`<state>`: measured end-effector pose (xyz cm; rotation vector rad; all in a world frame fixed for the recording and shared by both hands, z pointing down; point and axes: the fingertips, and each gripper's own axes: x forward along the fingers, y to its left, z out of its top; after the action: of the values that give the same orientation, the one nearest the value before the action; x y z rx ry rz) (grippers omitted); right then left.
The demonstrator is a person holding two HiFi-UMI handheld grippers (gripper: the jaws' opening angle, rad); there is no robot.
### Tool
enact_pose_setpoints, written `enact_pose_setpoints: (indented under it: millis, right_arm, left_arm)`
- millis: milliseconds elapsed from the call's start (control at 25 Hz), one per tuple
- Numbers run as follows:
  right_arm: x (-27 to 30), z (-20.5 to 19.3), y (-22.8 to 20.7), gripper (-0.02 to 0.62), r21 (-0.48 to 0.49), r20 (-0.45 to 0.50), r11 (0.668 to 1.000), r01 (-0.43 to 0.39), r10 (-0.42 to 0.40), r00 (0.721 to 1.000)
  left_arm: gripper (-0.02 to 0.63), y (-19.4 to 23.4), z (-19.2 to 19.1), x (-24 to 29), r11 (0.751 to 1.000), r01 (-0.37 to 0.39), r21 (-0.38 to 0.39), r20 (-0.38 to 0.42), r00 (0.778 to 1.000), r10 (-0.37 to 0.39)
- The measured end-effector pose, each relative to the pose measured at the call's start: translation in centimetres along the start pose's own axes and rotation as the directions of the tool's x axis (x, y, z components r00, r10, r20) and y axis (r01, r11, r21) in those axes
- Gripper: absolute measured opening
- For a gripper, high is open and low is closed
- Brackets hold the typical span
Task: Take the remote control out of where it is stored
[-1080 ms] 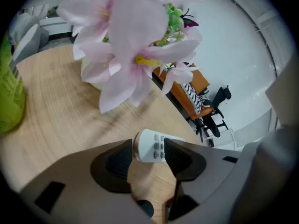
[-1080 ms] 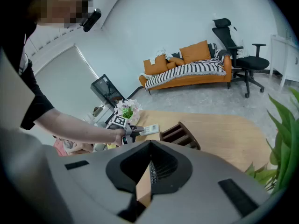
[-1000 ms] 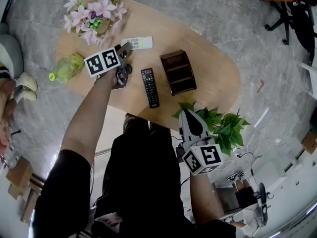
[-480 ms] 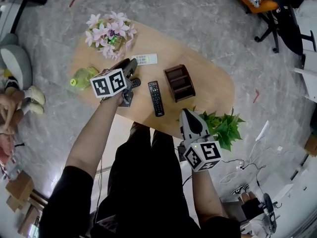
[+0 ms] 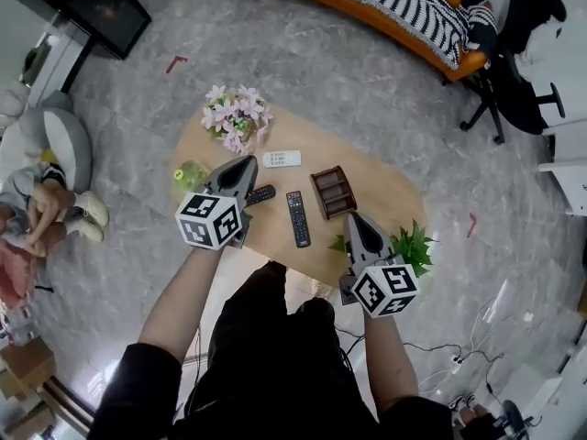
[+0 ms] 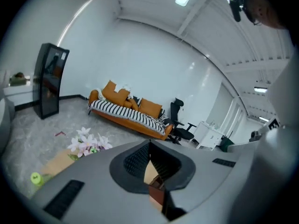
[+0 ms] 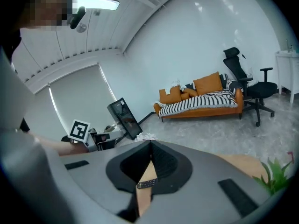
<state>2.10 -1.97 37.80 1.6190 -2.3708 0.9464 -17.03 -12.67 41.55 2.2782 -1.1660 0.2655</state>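
Note:
A long black remote (image 5: 297, 218) lies flat on the wooden table (image 5: 385, 191), just left of the brown slotted holder (image 5: 332, 192). A shorter black remote (image 5: 260, 194) and a white remote (image 5: 282, 159) lie further left. My left gripper (image 5: 248, 161) hangs high above the table's left part. Its jaws have just been closing, and they now meet with nothing between them (image 6: 149, 144). Below them the holder (image 6: 157, 192) shows. My right gripper (image 5: 352, 218) is shut and empty above the near edge (image 7: 150, 146), with the long remote (image 7: 147, 183) far below it.
On the table also stand pink flowers (image 5: 237, 117), a green bottle (image 5: 190, 174) and a leafy plant (image 5: 408, 246). A striped orange sofa (image 5: 367, 7), an office chair (image 5: 514, 81) and a dark screen (image 5: 87, 3) ring the floor. A person sits at the left (image 5: 37, 218).
Both grippers have risen well away from the table, the left one more. The left jaws, apart a second ago, now meet. The remotes lie where they were.

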Motion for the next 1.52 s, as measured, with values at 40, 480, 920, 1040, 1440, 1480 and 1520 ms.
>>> enact_pose_setpoints:
  millis: [40, 480, 920, 1040, 1440, 1480, 1520]
  right_arm:
    - [-0.7, 0.5, 0.1, 0.007, -0.008, 0.013, 1.000, -0.011, 0.011, 1.000]
    - [-15.0, 5.3, -1.2, 0.007, -0.161, 0.090, 0.980, -0.113, 0.129, 0.988]
    - [-22.6, 6.0, -1.2, 0.007, -0.161, 0.169, 0.966, -0.200, 0.227, 0.959]
    - [-23.2, 6.4, -0.2, 0.006, -0.186, 0.188, 0.959, -0.215, 0.250, 0.950]
    - [-22.4, 5.5, 2.5, 0.006, -0.223, 0.215, 0.964, -0.147, 0.196, 0.957]
    - [-22.1, 5.5, 3.1, 0.006, -0.233, 0.212, 0.961, -0.147, 0.198, 0.957]
    - [-21.9, 5.4, 3.6, 0.006, -0.240, 0.208, 0.959, -0.149, 0.201, 0.957]
  left_arm:
    - [0.008, -1.1, 0.6, -1.3, 0.999, -0.009, 0.037, 0.022, 1.000, 0.008]
    - [0.008, -16.0, 4.3, -15.7, 0.967, -0.189, 0.172, 0.296, 0.946, 0.132]
    - [0.008, -25.7, 2.1, -23.3, 0.951, -0.260, 0.169, 0.385, 0.905, 0.179]
    - [0.008, -25.6, 1.7, -25.4, 0.953, -0.271, 0.136, 0.408, 0.892, 0.196]
    - [0.008, -22.2, 2.3, -30.3, 0.944, -0.285, 0.164, 0.454, 0.872, 0.184]
    - [0.008, -22.1, 2.3, -30.3, 0.944, -0.282, 0.170, 0.457, 0.871, 0.178]
    - [0.008, -22.0, 2.4, -30.4, 0.945, -0.278, 0.172, 0.458, 0.872, 0.173]
